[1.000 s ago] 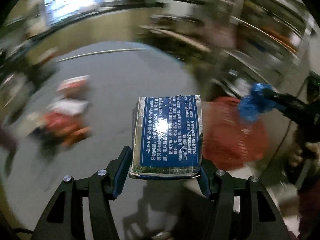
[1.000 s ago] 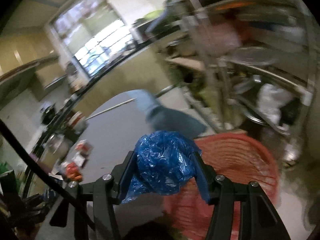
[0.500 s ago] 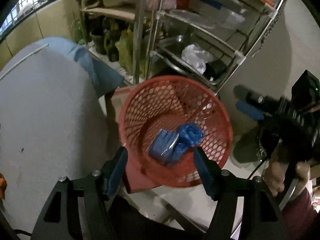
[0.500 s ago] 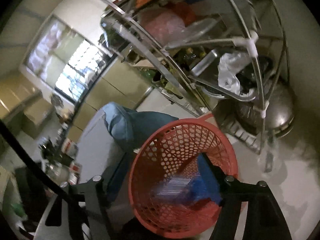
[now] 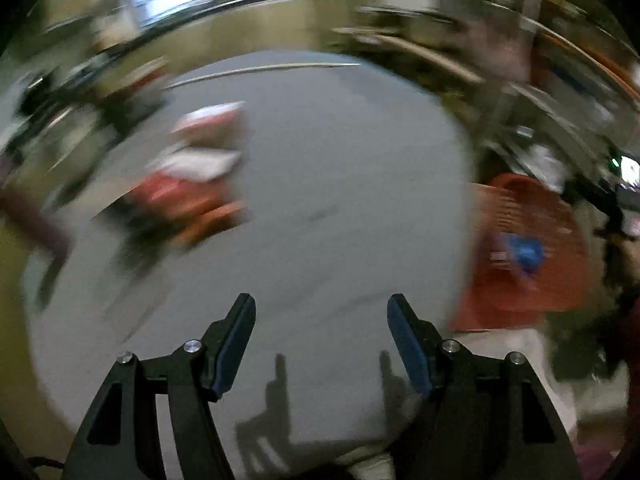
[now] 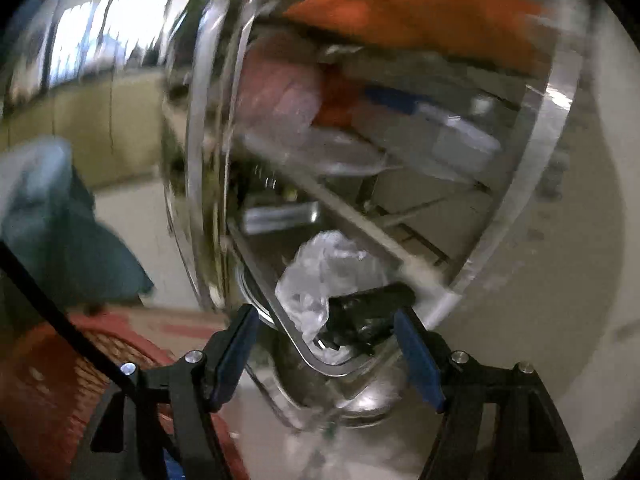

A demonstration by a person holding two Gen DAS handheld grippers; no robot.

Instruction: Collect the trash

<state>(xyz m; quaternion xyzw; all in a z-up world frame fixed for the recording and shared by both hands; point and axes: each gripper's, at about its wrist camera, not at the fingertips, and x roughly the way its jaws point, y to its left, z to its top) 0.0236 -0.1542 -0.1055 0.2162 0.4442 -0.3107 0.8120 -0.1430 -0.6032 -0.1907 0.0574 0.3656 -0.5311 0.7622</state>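
In the blurred left wrist view my left gripper is open and empty above the grey table. A pile of red and white wrappers lies on the table to its upper left. The red mesh basket stands off the table's right edge, with a blue crumpled bag inside. In the right wrist view my right gripper is open and empty, facing a metal rack. The basket's rim shows at the lower left of that view.
The metal rack holds a clear plastic bag, a black object and trays. A blue-grey cloth hangs at the table's end on the left of the right wrist view. A window and counters blur along the back.
The left gripper dropped the blue box into the basket and swung back over the table. The right gripper dropped the blue bag into the basket and now faces the rack. Both jaws are empty.
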